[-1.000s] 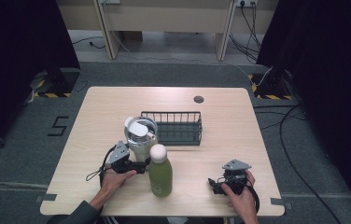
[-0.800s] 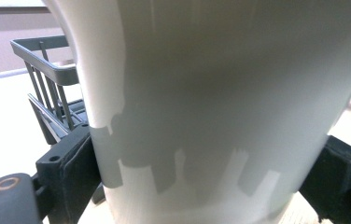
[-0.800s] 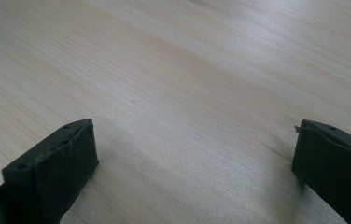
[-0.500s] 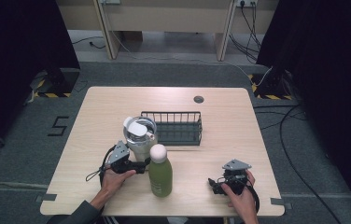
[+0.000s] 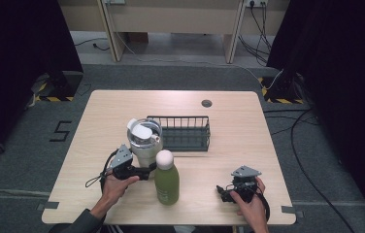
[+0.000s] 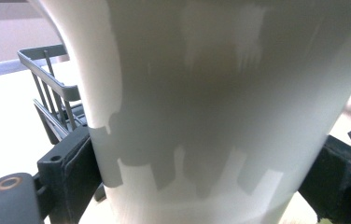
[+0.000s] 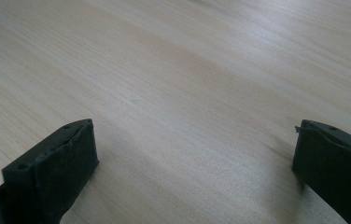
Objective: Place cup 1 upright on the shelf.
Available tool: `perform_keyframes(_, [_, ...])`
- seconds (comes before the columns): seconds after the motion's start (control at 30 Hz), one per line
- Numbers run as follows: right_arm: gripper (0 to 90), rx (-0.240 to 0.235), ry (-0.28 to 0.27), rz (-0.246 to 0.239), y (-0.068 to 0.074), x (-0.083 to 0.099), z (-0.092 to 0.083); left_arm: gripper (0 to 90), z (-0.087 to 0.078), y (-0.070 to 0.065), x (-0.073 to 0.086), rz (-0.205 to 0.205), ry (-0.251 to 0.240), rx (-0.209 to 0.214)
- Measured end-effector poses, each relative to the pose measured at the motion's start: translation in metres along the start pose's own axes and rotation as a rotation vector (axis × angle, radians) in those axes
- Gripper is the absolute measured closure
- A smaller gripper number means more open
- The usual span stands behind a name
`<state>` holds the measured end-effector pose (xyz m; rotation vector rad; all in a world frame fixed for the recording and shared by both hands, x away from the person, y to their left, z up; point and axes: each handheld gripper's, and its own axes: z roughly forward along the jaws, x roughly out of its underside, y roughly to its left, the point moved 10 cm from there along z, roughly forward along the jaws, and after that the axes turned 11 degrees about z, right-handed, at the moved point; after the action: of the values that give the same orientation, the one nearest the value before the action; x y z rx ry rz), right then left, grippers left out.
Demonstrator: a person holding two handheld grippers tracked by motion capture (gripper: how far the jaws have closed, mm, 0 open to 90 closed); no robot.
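The smooth white tumbler (image 5: pixel 144 143) stands upright near the table's (image 5: pixel 248 126) middle, just in front of the dark wire basket (image 5: pixel 183 132). The left gripper (image 5: pixel 147 171) clamps its tapered lower body. Beside it stands a green matte bottle (image 5: pixel 166 177). The right gripper (image 5: pixel 223 192) rests wide open on pale woodgrain, empty.

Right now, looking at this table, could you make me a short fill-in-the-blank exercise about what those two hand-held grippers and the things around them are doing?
1. The left gripper has its jaws closed on the white ____.
2. The bottle standing in front of the tumbler is ____ with a white cap.
3. The jaws of the right gripper are ____, with nothing between them but bare table.
4. Behind the tumbler stands a dark wire ____.

Missing words: tumbler; green; open; basket
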<state>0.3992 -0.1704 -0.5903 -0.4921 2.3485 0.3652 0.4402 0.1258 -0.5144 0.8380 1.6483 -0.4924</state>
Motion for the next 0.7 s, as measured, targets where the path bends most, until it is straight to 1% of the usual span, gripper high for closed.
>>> perform_keyframes(0.03, [0.3, 0.000, 0.000, 0.001, 0.000, 0.000, 0.000, 11.0, -0.001, -0.001, -0.002, 0.005, -0.003, 0.002])
perform_keyframes(0.07, [0.3, 0.000, 0.000, 0.000, 0.000, 0.000, 0.000, 11.0, -0.001, 0.001, -0.003, 0.018, 0.001, -0.009])
perform_keyframes(0.13, [0.3, 0.000, 0.000, 0.000, 0.000, 0.000, 0.000, 11.0, -0.002, 0.001, -0.005, 0.036, 0.003, -0.013])
perform_keyframes(0.23, [0.3, 0.000, 0.000, 0.000, 0.000, 0.000, 0.000, 11.0, -0.006, 0.003, -0.010, 0.031, -0.008, -0.011])
perform_keyframes(0.37, [0.3, 0.000, 0.000, 0.000, 0.000, 0.000, 0.000, 11.1, -0.009, 0.004, -0.017, 0.046, -0.016, -0.014])
perform_keyframes(0.5, [0.3, 0.000, -0.001, -0.003, 0.000, 0.000, 0.000, 11.1, -0.013, 0.004, -0.024, 0.033, -0.024, -0.003])
perform_keyframes(0.57, [0.3, 0.000, -0.001, -0.003, 0.000, 0.000, 0.000, 11.1, -0.017, 0.006, -0.032, 0.032, -0.032, -0.007])
perform_keyframes(0.6, [0.3, 0.000, -0.001, -0.003, 0.000, 0.000, 0.000, 11.1, -0.017, 0.006, -0.032, 0.032, -0.032, -0.007])
perform_keyframes(0.7, [0.3, 0.000, -0.001, -0.003, 0.000, 0.000, 0.000, 11.1, -0.020, 0.008, -0.041, 0.026, -0.041, -0.007])
